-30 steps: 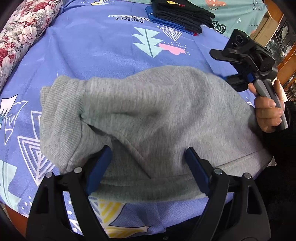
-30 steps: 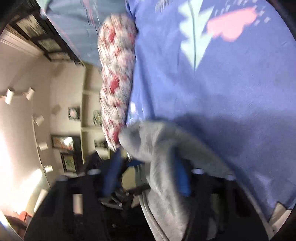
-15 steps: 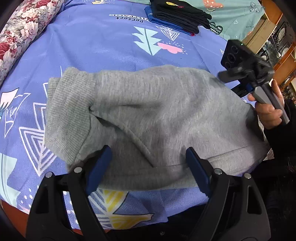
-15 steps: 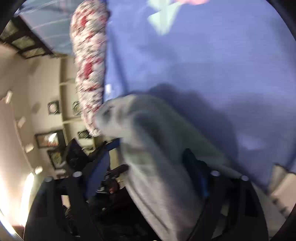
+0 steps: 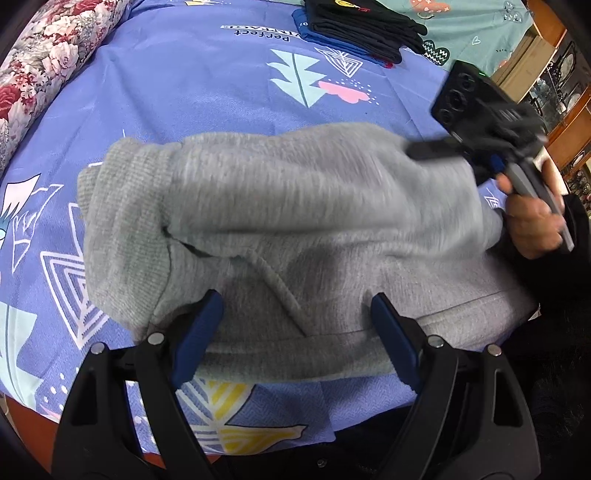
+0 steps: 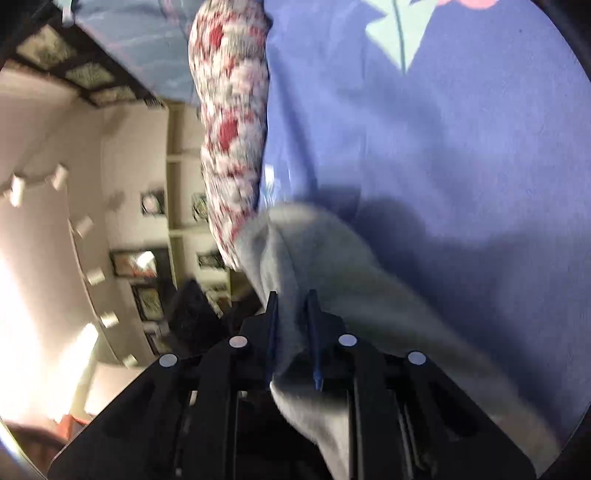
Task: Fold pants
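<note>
The grey pants (image 5: 295, 221) lie folded in a bundle on the blue patterned bedsheet (image 5: 207, 92), ribbed cuffs at the left. My left gripper (image 5: 295, 317) is open, its blue fingers wide apart over the near edge of the pants. My right gripper (image 6: 291, 325) is shut on a fold of the grey pants (image 6: 332, 280) and holds it above the sheet (image 6: 443, 147). In the left wrist view the right gripper (image 5: 491, 147) and the hand holding it are at the right end of the pants.
A stack of folded dark clothes (image 5: 362, 22) lies at the far side of the bed. A floral bolster (image 5: 48, 62) runs along the left edge and also shows in the right wrist view (image 6: 232, 122). Wooden furniture (image 5: 554, 92) stands at the right.
My right gripper has closed from open onto the pants fabric. The pants bundle has shifted slightly right and nearer in the left wrist view; the left gripper stays open.
</note>
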